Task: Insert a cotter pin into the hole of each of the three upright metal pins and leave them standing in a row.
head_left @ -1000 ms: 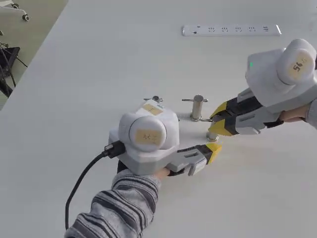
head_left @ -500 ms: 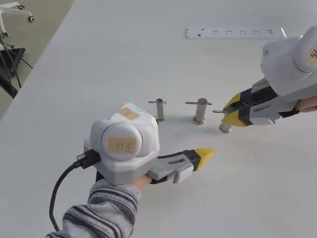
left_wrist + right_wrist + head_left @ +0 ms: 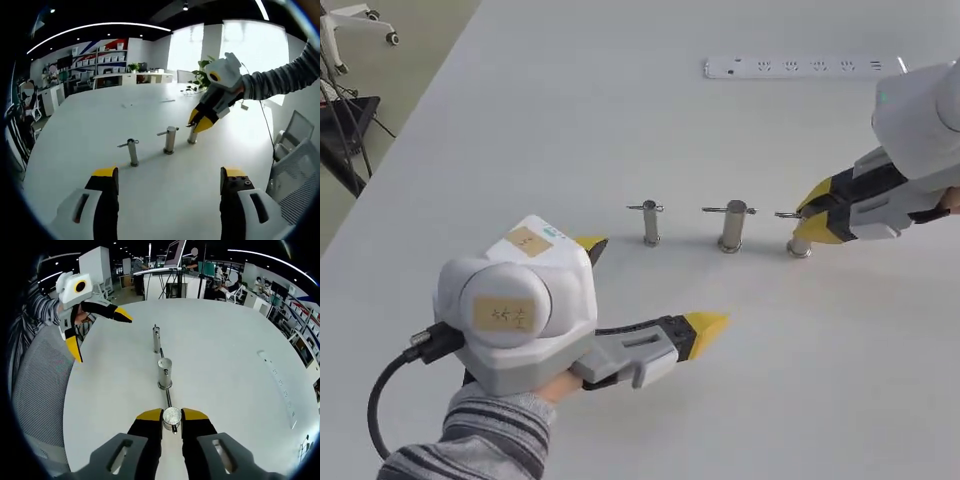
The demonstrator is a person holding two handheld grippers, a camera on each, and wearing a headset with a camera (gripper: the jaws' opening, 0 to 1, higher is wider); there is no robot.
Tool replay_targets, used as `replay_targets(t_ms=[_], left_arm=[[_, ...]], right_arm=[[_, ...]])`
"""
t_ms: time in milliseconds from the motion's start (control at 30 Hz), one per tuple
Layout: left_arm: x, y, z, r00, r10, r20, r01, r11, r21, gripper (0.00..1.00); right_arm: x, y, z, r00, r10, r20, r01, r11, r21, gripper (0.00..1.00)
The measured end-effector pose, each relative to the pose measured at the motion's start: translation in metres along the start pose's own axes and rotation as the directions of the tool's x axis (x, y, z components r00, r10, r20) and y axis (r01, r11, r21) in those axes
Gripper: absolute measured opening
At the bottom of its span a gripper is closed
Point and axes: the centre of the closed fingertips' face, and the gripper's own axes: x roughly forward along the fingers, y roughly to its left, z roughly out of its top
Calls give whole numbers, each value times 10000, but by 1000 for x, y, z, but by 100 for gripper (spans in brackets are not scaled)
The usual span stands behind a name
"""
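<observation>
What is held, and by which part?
Left gripper: nothing. Right gripper: jaws flank the top of the end metal pin, at its cotter pin; whether they grip is unclear.

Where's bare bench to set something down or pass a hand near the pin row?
Free: the table between the power strip and the pin row; also the near side, right of the left tongs. Crowded: left pin, middle pin, right pin with the right tongs at it, and the open left tongs just in front.

Broad white table (image 3: 620,100) with a power strip (image 3: 800,67), bright windows (image 3: 240,40), wall shelving (image 3: 112,55), perhaps office desks (image 3: 170,277) beyond.
</observation>
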Motion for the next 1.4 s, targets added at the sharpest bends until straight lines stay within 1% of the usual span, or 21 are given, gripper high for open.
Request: replay_targets(t_ms=[100, 233, 333, 400, 433, 533, 600, 667, 767, 867, 900, 1000, 1067, 1167, 1300, 1400], left_arm=[[-1, 0, 0, 10000, 23, 11, -23, 9998, 185, 84], [-3, -1, 1, 10000, -36, -11, 36, 9996, 279, 85], [-3, 3, 3, 9999, 59, 107, -60, 9999, 110, 87], [-4, 4, 4, 9999, 113, 91, -113, 9999, 26, 87], [-4, 5, 5, 9998, 137, 130, -137, 9999, 42, 87], [-5, 7, 6, 9998, 151, 154, -152, 9999, 76, 88], [-6, 9, 7, 9997, 193, 168, -192, 9998, -22, 88], [-7, 11, 8, 9993, 284, 234, -283, 9996, -56, 88], [-7, 13, 10, 9991, 335, 279, -327, 9990, -291, 88], [-7, 13, 10, 9991, 377, 187, -374, 9992, -157, 88], [-7, 13, 9, 9992, 372, 171, -370, 9992, -143, 88], [-7, 13, 9, 9994, 326, 134, -324, 9993, -164, 88], [-7, 12, 9, 9995, 307, 98, -306, 9995, -126, 89], [-7, 13, 10, 9995, 289, 111, -286, 9993, -251, 90], [-7, 13, 12, 9994, 315, 163, -309, 9990, -316, 92], [-7, 14, 12, 9995, 298, 106, -295, 9993, -231, 94]], right_arm=[[1, -1, -1, 10000, 26, -36, -26, 10000, -28, 8], [2, -2, 0, 10000, 75, 1, -75, 10000, 14, 8], [2, -3, 1, 9999, 115, 16, -115, 9999, 3, 9], [1, -3, 1, 9998, 176, 25, -176, 9998, -41, 9], [1, -2, 1, 9995, 311, 41, -310, 9994, -177, 9], [0, -2, 1, 9987, 498, 119, -495, 9985, -242, 9], [0, -2, 1, 9986, 500, 166, -495, 9984, -273, 9], [1, -6, -1, 9984, 531, 201, -525, 9981, -319, 9], [1, -6, 0, 9981, 573, 225, -564, 9976, -408, 9], [2, -9, -2, 9977, 614, 279, -601, 9972, -443, 9], [3, -9, -2, 9976, 626, 306, -615, 9975, -353, 9], [3, -9, -2, 9972, 663, 333, -649, 9969, -437, 9], [3, -9, -2, 9966, 734, 369, -722, 9968, -331, 9], [4, -9, -3, 9960, 781, 423, -767, 9965, -343, 9], [6, -8, -6, 9969, 719, 320, -706, 9966, -421, 13], [4, -8, -5, 9970, 652, 415, -639, 9974, -332, 18]])
